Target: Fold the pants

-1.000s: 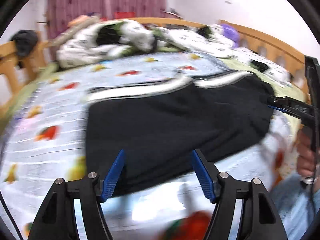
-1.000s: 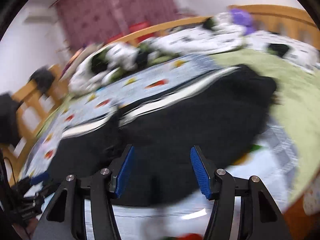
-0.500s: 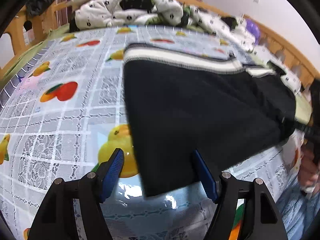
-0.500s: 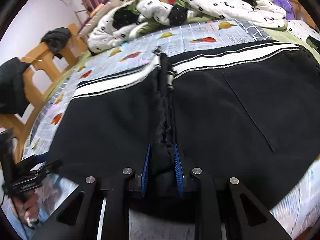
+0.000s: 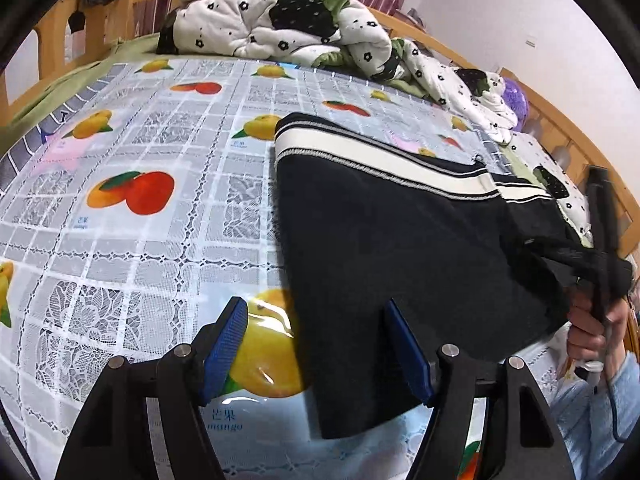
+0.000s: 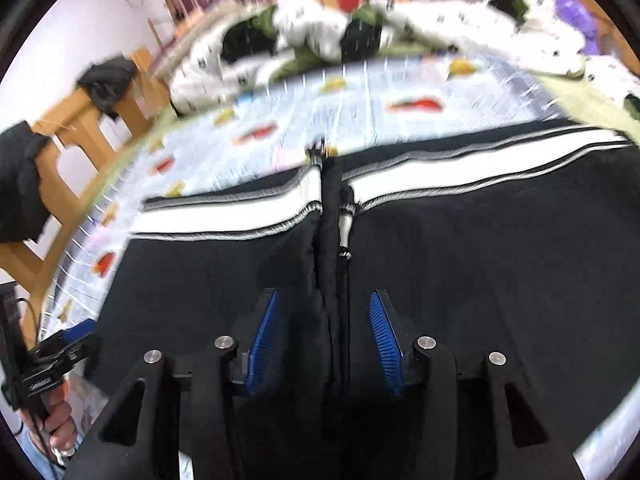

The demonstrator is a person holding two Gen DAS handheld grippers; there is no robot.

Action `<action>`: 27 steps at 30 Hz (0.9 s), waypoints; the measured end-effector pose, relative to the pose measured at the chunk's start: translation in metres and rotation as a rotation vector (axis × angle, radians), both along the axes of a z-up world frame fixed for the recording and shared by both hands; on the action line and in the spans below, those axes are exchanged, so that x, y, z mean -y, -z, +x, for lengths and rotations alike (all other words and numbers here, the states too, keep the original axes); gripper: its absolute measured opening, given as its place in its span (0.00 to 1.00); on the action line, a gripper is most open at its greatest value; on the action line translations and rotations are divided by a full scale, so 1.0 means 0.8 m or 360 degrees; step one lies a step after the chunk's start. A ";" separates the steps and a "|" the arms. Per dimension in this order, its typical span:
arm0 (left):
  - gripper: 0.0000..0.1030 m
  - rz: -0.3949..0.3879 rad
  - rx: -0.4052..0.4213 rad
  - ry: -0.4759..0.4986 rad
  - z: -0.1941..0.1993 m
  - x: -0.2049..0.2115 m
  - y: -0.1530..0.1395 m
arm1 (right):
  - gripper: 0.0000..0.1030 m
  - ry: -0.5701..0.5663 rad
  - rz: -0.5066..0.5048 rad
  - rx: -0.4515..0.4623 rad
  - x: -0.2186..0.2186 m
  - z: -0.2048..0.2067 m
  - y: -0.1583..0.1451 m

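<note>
Black pants with a white striped waistband lie spread on the fruit-print bed cover. My left gripper stands open over their near left corner, one finger above the mango print and the other above the black cloth. In the right wrist view, the pants fill the lower half. My right gripper straddles the raised centre seam. Its jaws are opening and the pads stand clear of the cloth ridge between them.
A crumpled white floral quilt lies along the far side of the bed. Wooden bed rails with dark clothes hung on them run along the left. A hand holding the right gripper's handle shows at the right edge.
The right gripper pinched the centre seam half a second ago and has since parted its jaws. The left gripper swung left and lower, to the pants' near corner, staying open.
</note>
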State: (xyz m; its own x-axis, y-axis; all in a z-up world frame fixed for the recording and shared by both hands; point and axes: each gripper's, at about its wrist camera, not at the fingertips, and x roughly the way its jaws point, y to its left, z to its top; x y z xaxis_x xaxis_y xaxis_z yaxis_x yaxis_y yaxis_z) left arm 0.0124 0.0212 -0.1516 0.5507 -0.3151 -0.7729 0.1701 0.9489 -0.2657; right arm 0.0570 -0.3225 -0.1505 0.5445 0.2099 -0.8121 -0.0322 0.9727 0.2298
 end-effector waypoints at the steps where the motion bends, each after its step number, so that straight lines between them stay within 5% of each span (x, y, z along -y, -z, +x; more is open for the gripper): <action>1: 0.69 0.0018 -0.0021 0.0005 0.002 0.001 0.004 | 0.17 -0.0037 -0.0041 -0.0068 -0.008 0.014 0.014; 5: 0.71 0.0067 -0.0045 0.0018 0.003 0.005 0.009 | 0.16 -0.0039 -0.0100 0.0084 -0.012 0.001 0.009; 8: 0.72 0.0037 -0.0049 -0.0002 0.005 0.004 0.009 | 0.18 -0.0012 -0.0113 0.0048 -0.012 0.000 0.022; 11: 0.72 0.0051 -0.0061 0.0008 0.008 0.004 0.004 | 0.35 -0.0062 -0.0313 0.0065 -0.020 -0.012 0.009; 14: 0.71 0.0084 -0.0017 -0.0006 0.007 0.001 -0.006 | 0.35 0.0027 -0.0290 0.0144 0.011 -0.042 -0.023; 18: 0.70 0.0175 0.0026 -0.0003 0.008 0.002 -0.017 | 0.50 0.0317 -0.0333 0.0228 0.102 -0.086 -0.065; 20: 0.70 0.0153 0.0033 -0.0005 0.011 0.002 -0.020 | 0.63 0.0473 -0.0398 0.0241 0.157 -0.104 -0.073; 22: 0.70 0.0080 0.0014 -0.0001 0.017 0.001 -0.021 | 0.63 0.0627 -0.0459 0.0214 0.218 -0.116 -0.068; 27: 0.70 -0.0056 -0.0059 -0.0013 0.049 0.003 -0.013 | 0.65 0.0805 -0.0194 0.0100 0.338 -0.103 -0.028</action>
